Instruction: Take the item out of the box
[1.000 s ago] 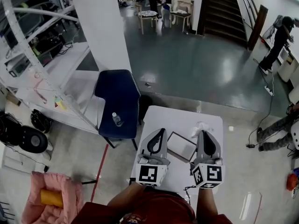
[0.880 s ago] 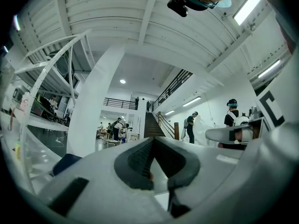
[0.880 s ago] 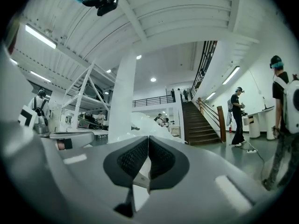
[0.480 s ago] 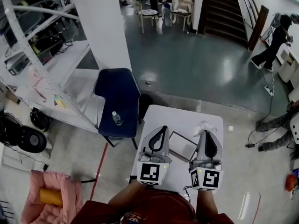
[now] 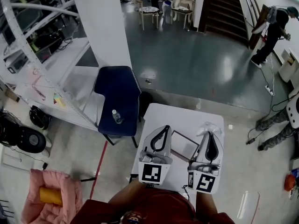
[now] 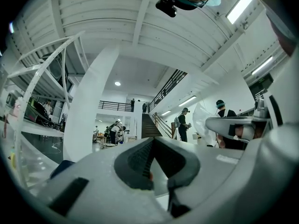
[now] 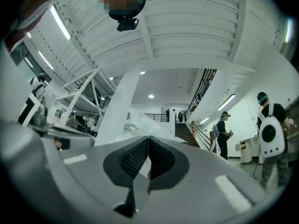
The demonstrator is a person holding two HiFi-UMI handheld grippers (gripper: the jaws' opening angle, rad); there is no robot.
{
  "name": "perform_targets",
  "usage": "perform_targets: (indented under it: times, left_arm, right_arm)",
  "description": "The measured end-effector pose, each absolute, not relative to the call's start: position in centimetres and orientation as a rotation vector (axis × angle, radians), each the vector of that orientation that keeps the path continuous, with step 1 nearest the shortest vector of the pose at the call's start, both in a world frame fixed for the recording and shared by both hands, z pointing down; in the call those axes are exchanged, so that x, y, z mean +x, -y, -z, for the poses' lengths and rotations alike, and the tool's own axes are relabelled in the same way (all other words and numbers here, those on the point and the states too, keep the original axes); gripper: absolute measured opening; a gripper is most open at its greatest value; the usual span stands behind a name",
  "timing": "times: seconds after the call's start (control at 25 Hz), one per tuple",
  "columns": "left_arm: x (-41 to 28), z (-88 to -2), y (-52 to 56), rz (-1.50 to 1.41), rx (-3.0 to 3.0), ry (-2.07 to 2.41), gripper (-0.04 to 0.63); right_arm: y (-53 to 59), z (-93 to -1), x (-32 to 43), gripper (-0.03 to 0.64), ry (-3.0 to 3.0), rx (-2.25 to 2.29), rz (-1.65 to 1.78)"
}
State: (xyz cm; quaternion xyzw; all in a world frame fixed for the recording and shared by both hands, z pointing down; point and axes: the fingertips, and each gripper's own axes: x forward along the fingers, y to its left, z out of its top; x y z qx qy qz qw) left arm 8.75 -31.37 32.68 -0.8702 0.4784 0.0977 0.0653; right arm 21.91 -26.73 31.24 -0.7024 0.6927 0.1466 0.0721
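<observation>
A flat open box with a dark rim lies on the small white table, between my two grippers. My left gripper hovers at the box's left side, its jaws meeting at the tips with nothing between them. My right gripper is at the box's right side, tilted slightly upward and shut. A crumpled clear plastic bag sits right at its tips and stands up just beyond them, apparently pinched. What is inside the bag I cannot make out.
A dark blue chair with a small bottle on its seat stands left of the table. A white column and metal shelving lie further left. A pink seat is at lower left. People stand far off near the stairs.
My right gripper has lifted a little and rolled, and the plastic bag has shifted right along with its tips. The left gripper has stayed almost where it was.
</observation>
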Motion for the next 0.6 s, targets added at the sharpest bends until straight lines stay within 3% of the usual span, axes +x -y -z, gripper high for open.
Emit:
perform_targets:
  times: [0.6]
  left_arm:
    - [9.27,-33.04,31.57,-0.286,-2.629,-1.412,0.003]
  right_arm:
    - [27.55,-32.05,21.95,0.005,-2.11,-2.108,-0.398]
